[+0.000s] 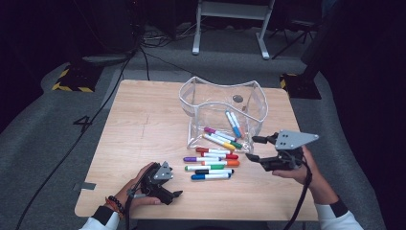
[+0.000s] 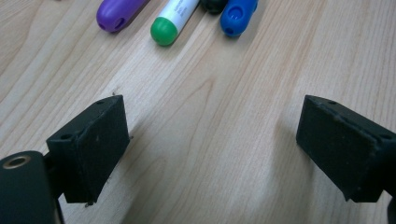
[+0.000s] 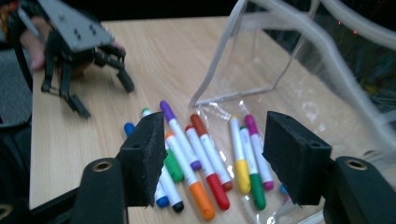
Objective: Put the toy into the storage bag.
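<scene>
Partly, right claw [image 3: 212, 158] pads hide loose markers [image 3: 201, 161] beside pouch [image 3: 280, 70]

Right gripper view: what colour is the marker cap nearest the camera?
Orange, at the end of a white-barrelled marker; the right gripper view shows it best.

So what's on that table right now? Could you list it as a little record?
Surface: light wooden table
Container: clear plastic pouch, open at the top, several markers inside
Loose items: row of coloured felt-tip markers on the table beside the pouch
Left gripper: jaws open, resting low near the table edge
Right gripper: jaws open, nothing between them, beside the pouch
</scene>
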The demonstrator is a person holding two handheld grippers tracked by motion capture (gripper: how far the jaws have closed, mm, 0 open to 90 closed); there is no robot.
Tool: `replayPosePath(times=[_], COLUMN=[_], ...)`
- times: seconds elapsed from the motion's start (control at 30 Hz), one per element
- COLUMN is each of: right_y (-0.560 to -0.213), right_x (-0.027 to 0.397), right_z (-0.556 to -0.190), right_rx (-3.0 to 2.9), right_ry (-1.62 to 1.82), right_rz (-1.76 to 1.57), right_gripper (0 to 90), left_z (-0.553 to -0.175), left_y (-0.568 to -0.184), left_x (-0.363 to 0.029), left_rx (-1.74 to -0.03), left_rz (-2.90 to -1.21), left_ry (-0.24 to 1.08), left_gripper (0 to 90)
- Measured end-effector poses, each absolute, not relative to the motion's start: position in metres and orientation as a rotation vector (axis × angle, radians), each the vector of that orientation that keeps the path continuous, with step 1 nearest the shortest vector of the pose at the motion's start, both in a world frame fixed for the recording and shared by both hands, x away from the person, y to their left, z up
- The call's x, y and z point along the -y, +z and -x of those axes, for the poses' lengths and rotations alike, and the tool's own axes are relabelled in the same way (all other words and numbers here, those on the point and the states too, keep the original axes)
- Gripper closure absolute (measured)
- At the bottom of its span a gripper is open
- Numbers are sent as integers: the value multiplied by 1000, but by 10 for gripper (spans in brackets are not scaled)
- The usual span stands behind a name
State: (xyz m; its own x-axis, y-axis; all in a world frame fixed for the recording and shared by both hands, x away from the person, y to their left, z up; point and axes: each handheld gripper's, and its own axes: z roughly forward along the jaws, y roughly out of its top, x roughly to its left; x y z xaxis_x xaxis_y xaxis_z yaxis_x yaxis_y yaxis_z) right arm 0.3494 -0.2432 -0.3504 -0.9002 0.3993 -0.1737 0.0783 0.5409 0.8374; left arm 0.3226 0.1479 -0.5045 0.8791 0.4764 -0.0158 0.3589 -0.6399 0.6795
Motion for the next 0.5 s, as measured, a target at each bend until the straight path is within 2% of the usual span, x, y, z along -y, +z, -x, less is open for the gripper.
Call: replayPosePath(times=[0.3,0.5], right_y=[-421,-454], right_x=[196,166], right_z=[-350,-349], right_rx=[-2638,-2750], right_ry=[1235,1211], right_rz=[-296,-222], right_gripper=[454,457], left_z=[-323,-323], left_y=[-504,-504], left_x=[-147,-147], left_rx=[-601,-601], left_rz=[-2331,-2330], left_ry=[213,213], left_gripper=[95,95])
